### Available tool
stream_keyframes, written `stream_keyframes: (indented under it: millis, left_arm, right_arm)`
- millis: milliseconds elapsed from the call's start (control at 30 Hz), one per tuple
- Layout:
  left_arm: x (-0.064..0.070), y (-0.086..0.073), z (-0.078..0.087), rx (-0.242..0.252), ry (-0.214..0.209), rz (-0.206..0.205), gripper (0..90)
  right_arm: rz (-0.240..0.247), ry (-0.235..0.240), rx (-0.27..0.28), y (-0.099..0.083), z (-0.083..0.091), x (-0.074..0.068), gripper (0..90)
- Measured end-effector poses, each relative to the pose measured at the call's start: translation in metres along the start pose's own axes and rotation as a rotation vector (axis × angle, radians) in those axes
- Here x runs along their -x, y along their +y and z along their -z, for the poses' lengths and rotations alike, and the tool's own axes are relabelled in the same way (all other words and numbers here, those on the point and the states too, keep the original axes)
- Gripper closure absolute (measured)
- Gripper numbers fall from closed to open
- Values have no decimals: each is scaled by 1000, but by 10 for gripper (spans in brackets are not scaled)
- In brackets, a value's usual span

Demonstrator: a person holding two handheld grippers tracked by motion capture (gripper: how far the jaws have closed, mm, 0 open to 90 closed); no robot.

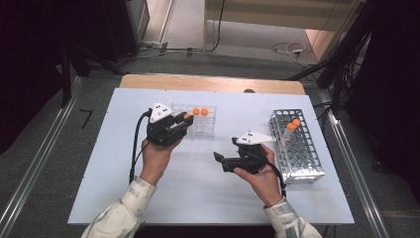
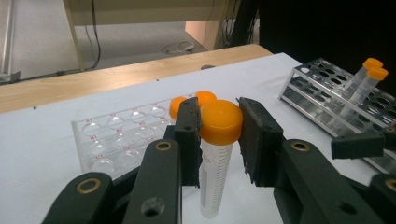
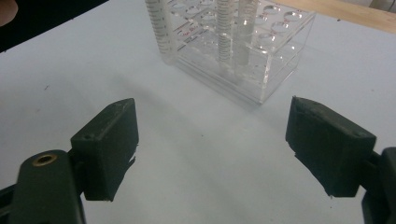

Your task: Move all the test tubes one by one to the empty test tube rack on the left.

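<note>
My left gripper [image 2: 218, 122] is shut on the orange cap of a clear graduated tube [image 2: 215, 172], which hangs upright at the near edge of a clear plastic rack [image 2: 116, 135]. In the high view this left gripper [image 1: 184, 121] is at the rack's [image 1: 208, 128] left end. Two more orange-capped tubes [image 1: 200, 112] stand in that rack. A metal rack [image 1: 302, 153] on the right holds two orange-capped tubes [image 1: 293, 124]. My right gripper [image 1: 219, 161] is open and holds nothing, low over the white table between the racks. In its own view, the right gripper [image 3: 210, 140] faces the clear rack [image 3: 261, 70].
The white board [image 1: 198, 198] lies on a wooden table [image 1: 213, 83], with bare surface in front of both racks. A jaw of the right gripper [image 2: 359, 144] reaches into the left gripper view at the right. Cables lie on the floor beyond the table.
</note>
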State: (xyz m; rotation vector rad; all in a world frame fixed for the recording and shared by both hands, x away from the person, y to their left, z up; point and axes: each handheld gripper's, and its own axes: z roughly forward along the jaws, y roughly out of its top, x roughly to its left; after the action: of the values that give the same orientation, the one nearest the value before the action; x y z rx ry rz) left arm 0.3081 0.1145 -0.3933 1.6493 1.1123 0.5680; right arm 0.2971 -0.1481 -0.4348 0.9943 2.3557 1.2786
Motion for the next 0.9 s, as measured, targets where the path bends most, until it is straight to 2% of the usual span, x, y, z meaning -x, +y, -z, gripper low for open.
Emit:
stream_keyframes:
  millis: [167,500,900]
  left_arm:
    - [-3,5,-3,2,14,0,700]
    - [-16,12,-13,1,41,43,701]
    - [-23,20,-21,2,62,50,700]
  right_arm:
    - [0,2,-1,0,0,0,160]
    - [-1,7,0,0,1,1,165]
    - [-8,6,4,0,2,2,168]
